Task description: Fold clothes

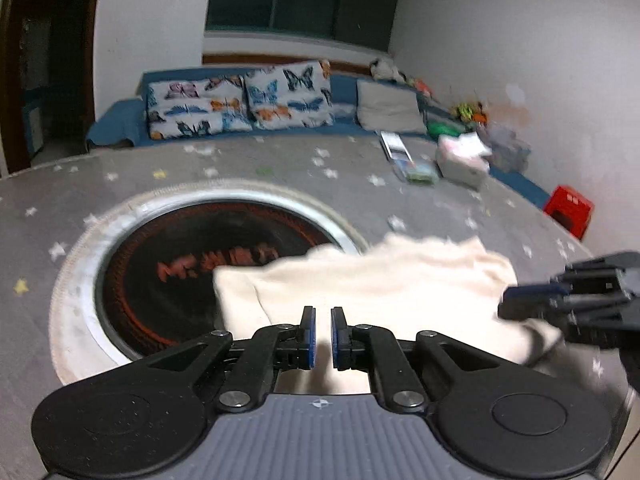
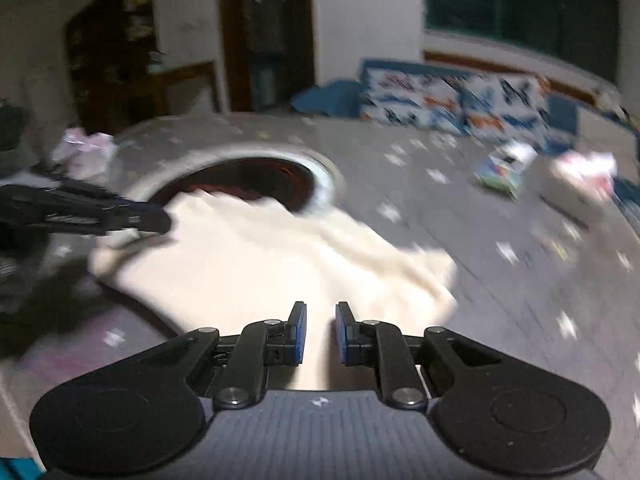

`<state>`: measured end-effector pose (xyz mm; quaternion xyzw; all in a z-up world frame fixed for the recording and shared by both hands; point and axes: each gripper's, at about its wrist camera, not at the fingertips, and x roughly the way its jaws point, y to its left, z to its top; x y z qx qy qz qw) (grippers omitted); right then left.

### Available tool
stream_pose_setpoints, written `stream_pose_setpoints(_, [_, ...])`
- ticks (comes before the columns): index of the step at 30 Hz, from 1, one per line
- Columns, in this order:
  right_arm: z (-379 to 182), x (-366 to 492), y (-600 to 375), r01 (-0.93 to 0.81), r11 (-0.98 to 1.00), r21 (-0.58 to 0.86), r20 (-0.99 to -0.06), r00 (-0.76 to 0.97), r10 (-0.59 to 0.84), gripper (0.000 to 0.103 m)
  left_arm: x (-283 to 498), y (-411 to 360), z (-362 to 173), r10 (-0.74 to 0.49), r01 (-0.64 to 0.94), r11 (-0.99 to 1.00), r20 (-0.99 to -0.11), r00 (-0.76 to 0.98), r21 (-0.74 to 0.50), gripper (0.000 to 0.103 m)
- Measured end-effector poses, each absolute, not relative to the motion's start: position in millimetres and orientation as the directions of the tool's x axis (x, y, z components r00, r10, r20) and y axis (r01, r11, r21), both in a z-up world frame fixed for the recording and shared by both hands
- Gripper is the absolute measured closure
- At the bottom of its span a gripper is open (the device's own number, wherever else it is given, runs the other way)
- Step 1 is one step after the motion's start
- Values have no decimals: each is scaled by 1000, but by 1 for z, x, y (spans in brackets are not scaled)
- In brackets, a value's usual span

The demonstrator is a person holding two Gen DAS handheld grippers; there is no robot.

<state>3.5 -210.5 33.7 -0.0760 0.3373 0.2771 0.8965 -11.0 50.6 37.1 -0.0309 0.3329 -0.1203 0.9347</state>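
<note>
a cream-coloured, soft knit garment (image 1: 380,280) lies crumpled on a round table covered in a grey cloth with small white and yellow stars (image 1: 248,160). in the middle of the table sits a round recess with a pale metal rim (image 1: 80,264), and inside it is a dark disc with red lettering too blurred to read; nothing else shows inside the recess. one end of the garment hangs over the rim and covers part of the dark disc. the rest spreads out onto the grey cloth. in the left wrist view its long axis runs roughly left to right across the table, from the recess toward the table's right edge.

the left gripper (image 1: 323,336) hovers at the near edge of the garment with its blue-padded fingers a narrow gap apart, and nothing is pinched between them. the right gripper (image 2: 321,332) sits over the other end of the garment, its jaws slightly wider apart, cream fabric visible below the gap but not clamped.

toward the far right of the table a clear flat plastic box (image 1: 416,170) holds small coloured items that are too blurred to name, and just beside it stands a white tissue box (image 1: 460,160) with pink print. behind the table runs a blue sofa (image 1: 120,120) with white butterfly-print cushions (image 1: 240,100).
</note>
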Motion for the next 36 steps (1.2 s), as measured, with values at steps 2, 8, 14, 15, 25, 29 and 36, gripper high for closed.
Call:
stream_pose_setpoints(2, [26, 10, -220, -538, 840, 75, -657, 607, 447, 92, -10, 50, 29, -235, 189, 972, -639, 733, -140, 94])
stream_pose_setpoints(8, [40, 21, -206, -562, 827, 26, -640, 626, 446, 91, -13, 55, 27, -232, 174, 973, -640, 732, -155, 93])
stream_pose_setpoints(14, [40, 49, -182, -575, 818, 32, -639, 617, 459, 89, -15, 54, 25, -227, 163, 974, -641, 733, -159, 92])
stream_pose_setpoints(15, [38, 55, -175, -578, 815, 35, -640, 614, 462, 89, -15, 54, 26, -228, 161, 973, -641, 733, -163, 92])
stream_pose_setpoints(25, [34, 49, -145, -646, 763, -26, -653, 589, 476, 78, -27, 47, 32, -223, 190, 974, -617, 754, -121, 73])
stream_pose_setpoints(29, [47, 16, -146, -697, 714, -67, -636, 581, 507, 78, -40, 29, 40, -227, 237, 970, -584, 779, -61, 72])
stream_pose_setpoints(36, [33, -23, -144, -725, 686, -59, -657, 546, 521, 80, -53, 7, 30, -236, 299, 954, -572, 786, 18, 75])
